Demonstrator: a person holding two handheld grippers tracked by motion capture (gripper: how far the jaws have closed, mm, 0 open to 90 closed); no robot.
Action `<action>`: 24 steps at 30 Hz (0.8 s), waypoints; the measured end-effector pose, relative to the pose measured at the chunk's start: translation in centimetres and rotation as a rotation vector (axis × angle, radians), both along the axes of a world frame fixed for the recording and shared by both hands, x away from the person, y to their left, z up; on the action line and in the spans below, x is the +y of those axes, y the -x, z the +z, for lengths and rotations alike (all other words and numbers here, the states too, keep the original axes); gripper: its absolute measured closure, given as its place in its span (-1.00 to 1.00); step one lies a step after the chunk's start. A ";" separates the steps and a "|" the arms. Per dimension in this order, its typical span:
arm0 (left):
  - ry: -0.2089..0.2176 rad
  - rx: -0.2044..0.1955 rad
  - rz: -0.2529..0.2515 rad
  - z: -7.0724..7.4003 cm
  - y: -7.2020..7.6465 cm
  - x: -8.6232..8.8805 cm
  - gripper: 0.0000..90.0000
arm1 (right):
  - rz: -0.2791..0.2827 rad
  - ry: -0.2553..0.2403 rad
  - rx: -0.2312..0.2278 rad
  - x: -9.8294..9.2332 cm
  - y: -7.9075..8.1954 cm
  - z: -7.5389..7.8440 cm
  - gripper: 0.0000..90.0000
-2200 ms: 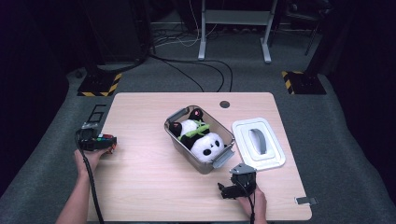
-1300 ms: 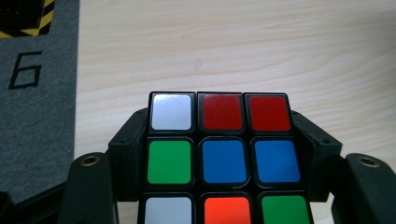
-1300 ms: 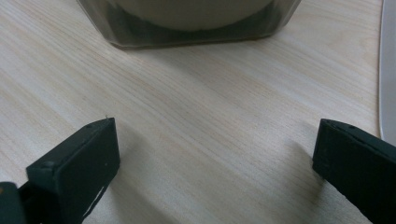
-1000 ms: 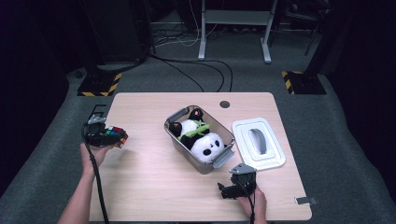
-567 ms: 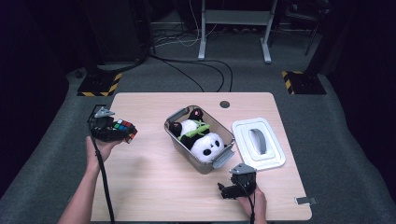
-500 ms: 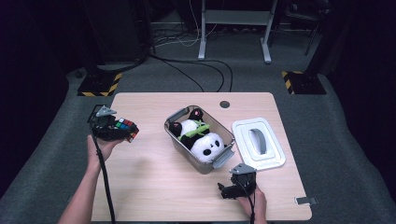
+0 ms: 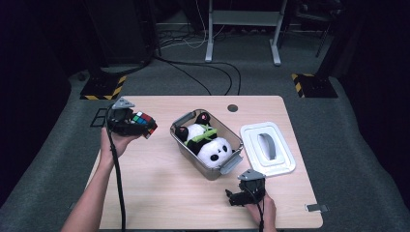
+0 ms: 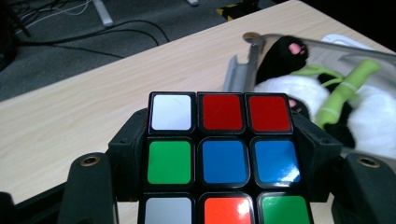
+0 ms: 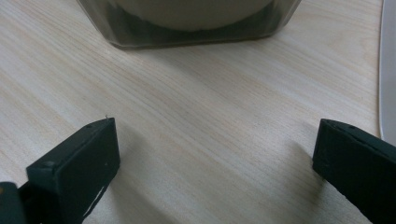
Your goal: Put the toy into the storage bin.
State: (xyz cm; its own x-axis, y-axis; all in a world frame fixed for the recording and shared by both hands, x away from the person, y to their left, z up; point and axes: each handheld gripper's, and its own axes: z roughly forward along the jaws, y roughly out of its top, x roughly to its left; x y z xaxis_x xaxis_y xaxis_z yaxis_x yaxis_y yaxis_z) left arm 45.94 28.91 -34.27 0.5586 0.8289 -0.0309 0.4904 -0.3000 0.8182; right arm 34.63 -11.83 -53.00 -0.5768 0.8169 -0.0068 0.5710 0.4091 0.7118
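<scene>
Multicoloured puzzle cube is clamped in left tongs, mid-left of frame, not yet binned; right tongs rest released.

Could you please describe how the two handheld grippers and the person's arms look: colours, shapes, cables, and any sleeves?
Both grippers are black. The left gripper and the right gripper each carry a grey three-cornered plate on top and trail a black cable. Seen close, the right gripper's fingertips are blocky, matte and square-ended. Both forearms are bare; no sleeves reach into the high view.
</scene>
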 end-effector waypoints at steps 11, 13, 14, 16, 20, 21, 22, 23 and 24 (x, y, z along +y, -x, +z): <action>-0.020 -0.018 -0.117 1.9 -1.4 -6.1 -0.25 | 0.001 0.000 0.000 0.0 0.0 0.0 -1.00; -0.021 -0.011 -0.146 1.8 -1.8 -7.3 -0.25 | 0.003 0.002 -0.001 0.0 0.0 0.0 -1.00; -0.022 -0.006 -0.161 1.6 -2.1 -8.3 -0.25 | 0.003 0.001 0.000 0.0 0.0 0.0 -1.00; -0.031 0.004 -0.187 1.2 -2.5 -9.6 -0.25 | -0.007 -0.004 0.000 0.0 0.0 0.0 -1.00; -0.055 0.037 -0.222 -0.2 -3.9 -12.1 -0.25 | -0.007 -0.004 0.000 0.0 0.0 0.0 -1.00; -0.057 0.042 -0.222 -0.4 -4.2 -12.4 -0.25 | -0.008 -0.005 0.000 0.1 0.0 0.0 -1.00; -0.057 0.047 -0.222 -0.7 -4.6 -12.7 -0.25 | -0.008 -0.005 -0.001 0.0 0.0 0.0 -1.00; -0.052 0.051 -0.224 -0.8 -4.9 -12.8 -0.25 | -0.006 -0.003 -0.004 0.0 0.0 0.0 -1.00; -0.043 0.066 -0.228 -1.1 -5.5 -12.8 -0.25 | -0.005 -0.002 -0.005 0.0 0.0 0.0 -1.00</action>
State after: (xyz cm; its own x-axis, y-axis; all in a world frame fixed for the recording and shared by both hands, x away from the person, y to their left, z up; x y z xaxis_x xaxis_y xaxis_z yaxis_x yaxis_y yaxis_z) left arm 51.40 16.06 -35.37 0.7293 0.6830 -0.0408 0.4579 -0.4429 0.7708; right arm 34.65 -11.81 -53.02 -0.5726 0.8198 -0.0077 0.5696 0.4046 0.7154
